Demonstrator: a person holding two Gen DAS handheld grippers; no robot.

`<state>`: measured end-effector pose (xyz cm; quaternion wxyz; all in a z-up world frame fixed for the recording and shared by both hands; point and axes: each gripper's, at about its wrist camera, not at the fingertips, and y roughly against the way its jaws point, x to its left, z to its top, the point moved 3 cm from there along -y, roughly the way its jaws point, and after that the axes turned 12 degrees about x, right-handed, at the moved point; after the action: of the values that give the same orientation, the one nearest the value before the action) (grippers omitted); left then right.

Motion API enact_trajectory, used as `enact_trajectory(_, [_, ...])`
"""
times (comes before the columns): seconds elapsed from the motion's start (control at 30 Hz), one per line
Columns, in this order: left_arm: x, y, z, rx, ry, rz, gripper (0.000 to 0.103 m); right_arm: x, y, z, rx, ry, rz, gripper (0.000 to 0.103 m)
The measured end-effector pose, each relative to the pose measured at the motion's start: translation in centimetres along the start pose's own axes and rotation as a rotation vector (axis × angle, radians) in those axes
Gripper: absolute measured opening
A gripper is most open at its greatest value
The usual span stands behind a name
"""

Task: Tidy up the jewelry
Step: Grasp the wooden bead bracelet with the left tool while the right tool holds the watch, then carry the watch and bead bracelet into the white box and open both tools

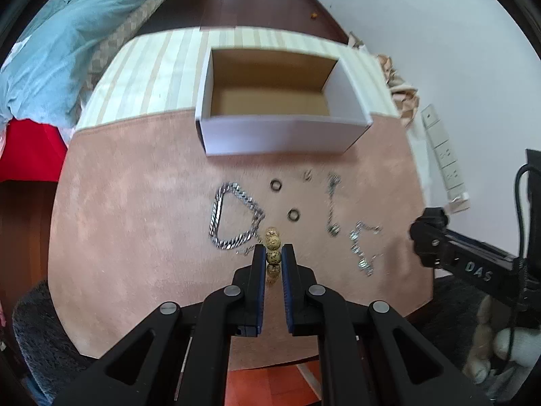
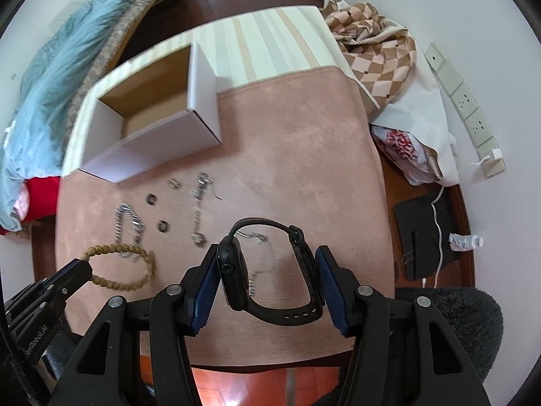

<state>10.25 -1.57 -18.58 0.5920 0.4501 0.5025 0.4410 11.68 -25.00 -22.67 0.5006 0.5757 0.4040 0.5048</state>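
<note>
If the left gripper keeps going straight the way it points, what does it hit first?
Probably the pink cloth, beside the silver chain. The left gripper points steeply down, shut on the beaded bracelet; depth is unclear.

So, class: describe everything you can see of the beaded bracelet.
The beaded bracelet is a closed loop of round, tan, speckled beads that look like wood or seed. The left gripper is shut on one side of it; its blue pads pinch the beads. In the right wrist view the loop hangs open in front of the pink cloth, overlapping the silver chain behind it.
</note>
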Motion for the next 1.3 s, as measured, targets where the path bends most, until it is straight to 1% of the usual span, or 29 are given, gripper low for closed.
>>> enact_trajectory(0.03, [-0.5, 0.1, -0.1, -0.01, -0.001, -0.007, 0.006, 0.3, 0.4, 0.2, -0.004, 0.005, 0.011, 0.058])
enact_trajectory(0.13, [-1.0, 2.4, 1.1, -0.053, -0.011, -0.038, 0.006, 1.4, 1.9, 1.3, -0.027, 0.024, 0.039, 0.058])
enact_trajectory(0.27, [-1.1, 5.2, 4.1, -0.099, -0.015, -0.078, 0.006, 3.0, 3.8, 4.0, -0.065, 0.054, 0.06, 0.058])
enact_trajectory(0.4, [-0.6, 6.4, 7.5, -0.131, -0.012, -0.092, 0.006, 5.0, 4.7, 7.5, -0.087, 0.089, 0.08, 0.058])
enact_trajectory(0.53, [-0.1, 6.0, 10.9, -0.129, -0.026, -0.087, 0.006, 7.3, 4.0, 11.1, -0.065, 0.127, 0.092, 0.058])
enact_trajectory(0.7, [0.9, 4.4, 14.9, -0.094, -0.024, -0.094, 0.007, 9.5, 2.0, 14.4, -0.02, 0.162, 0.09, 0.058])
enact_trajectory(0.77, [1.6, 3.9, 16.2, -0.082, -0.004, -0.092, 0.007, 10.1, 1.2, 15.3, -0.006, 0.172, 0.084, 0.059])
enact_trajectory(0.83, [2.2, 3.3, 17.1, -0.064, 0.021, -0.08, 0.008, 10.7, 0.3, 16.3, 0.019, 0.19, 0.099, 0.061])
enact_trajectory(0.9, [3.1, 2.8, 17.9, -0.053, 0.057, -0.049, 0.009, 11.2, -0.6, 16.9, 0.043, 0.198, 0.085, 0.062])
enact_trajectory(0.93, [3.4, 2.5, 18.2, -0.041, 0.063, -0.032, 0.012, 11.4, -0.9, 17.2, 0.048, 0.207, 0.074, 0.064])
enact_trajectory(0.97, [3.6, 2.1, 18.4, -0.027, 0.067, -0.006, 0.015, 11.5, -1.0, 17.3, 0.049, 0.208, 0.063, 0.071])
enact_trajectory(1.0, [3.8, 1.9, 18.5, -0.019, 0.071, 0.02, 0.028, 11.5, -1.1, 17.4, 0.048, 0.208, 0.054, 0.075])
enact_trajectory(1.03, [4.0, 1.7, 18.5, -0.019, 0.072, 0.045, 0.047, 11.6, -1.0, 17.4, 0.042, 0.21, 0.048, 0.076])
enact_trajectory(1.1, [4.6, 1.8, 18.3, -0.05, 0.08, 0.076, 0.066, 11.4, -0.8, 17.2, 0.03, 0.207, 0.038, 0.077])
enact_trajectory(1.13, [4.7, 1.8, 18.2, -0.059, 0.081, 0.087, 0.066, 11.3, -0.7, 17.1, 0.025, 0.206, 0.031, 0.077])
enact_trajectory(1.17, [5.0, 1.8, 17.9, -0.07, 0.082, 0.115, 0.066, 11.2, -0.5, 17.0, 0.017, 0.204, 0.019, 0.078])
enact_trajectory(1.2, [5.2, 1.7, 17.8, -0.071, 0.083, 0.137, 0.069, 11.0, -0.4, 16.8, 0.012, 0.202, 0.013, 0.08])
enact_trajectory(1.23, [5.4, 1.6, 17.5, -0.072, 0.085, 0.155, 0.076, 10.8, -0.2, 16.6, 0.006, 0.198, 0.006, 0.084])
enact_trajectory(1.27, [5.6, 1.6, 17.4, -0.074, 0.088, 0.16, 0.08, 10.6, -0.1, 16.3, 0.0, 0.196, 0.0, 0.089])
enact_trajectory(1.3, [5.9, 1.5, 17.0, -0.079, 0.094, 0.171, 0.087, 10.3, 0.0, 16.1, -0.005, 0.192, -0.009, 0.091])
